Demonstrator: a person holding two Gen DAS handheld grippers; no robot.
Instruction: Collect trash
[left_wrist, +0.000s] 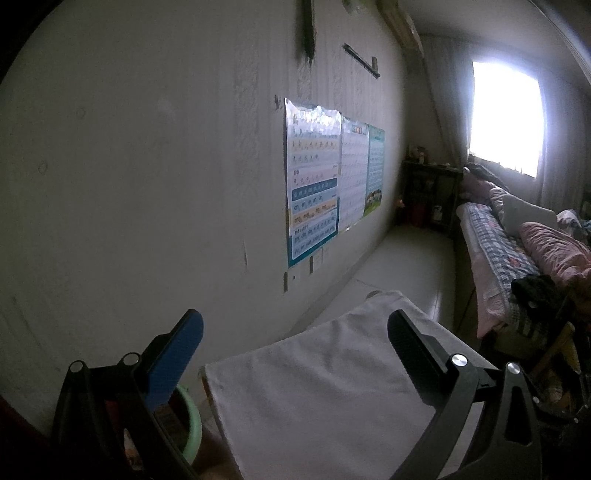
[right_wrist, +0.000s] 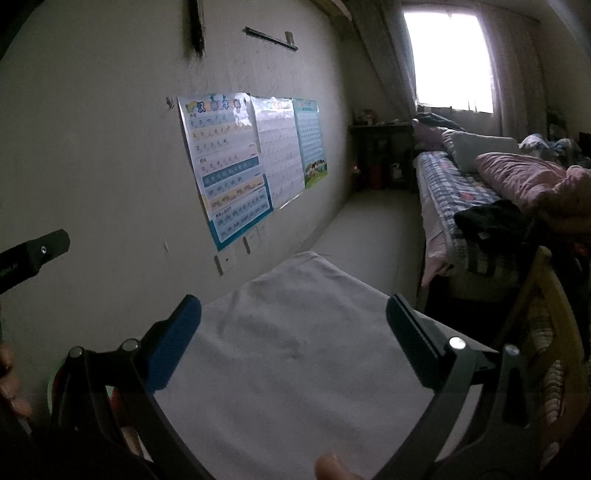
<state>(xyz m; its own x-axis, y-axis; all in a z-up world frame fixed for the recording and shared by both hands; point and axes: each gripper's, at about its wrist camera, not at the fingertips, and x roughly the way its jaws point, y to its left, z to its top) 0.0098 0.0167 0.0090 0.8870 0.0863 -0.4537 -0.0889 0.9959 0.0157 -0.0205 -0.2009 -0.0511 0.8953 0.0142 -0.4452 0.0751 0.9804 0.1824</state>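
Dim bedroom, seen along a pale wall (left_wrist: 147, 184) hung with three learning charts (right_wrist: 229, 162); a bed (right_wrist: 454, 192) heaped with bedding stands to the right beneath a bright window (left_wrist: 506, 114). Nearest the cameras a table (left_wrist: 314, 387) covered with a white cloth is shown, its visible surface bare. The left tool (left_wrist: 295, 347) and the right tool (right_wrist: 293, 328) are both held above this cloth with jaws spread wide and nothing between them. No trash is shown in either view; the objects to be collected cannot be located from these frames. A green basin (left_wrist: 192, 417) is partly visible at the table's left edge, behind the left tool; whether it serves as a bin cannot be told. The step in hand is judged to be the search for the first item. It is best done by tilting both tools downward, so that floor and table edges are brought into view before any reach is made.
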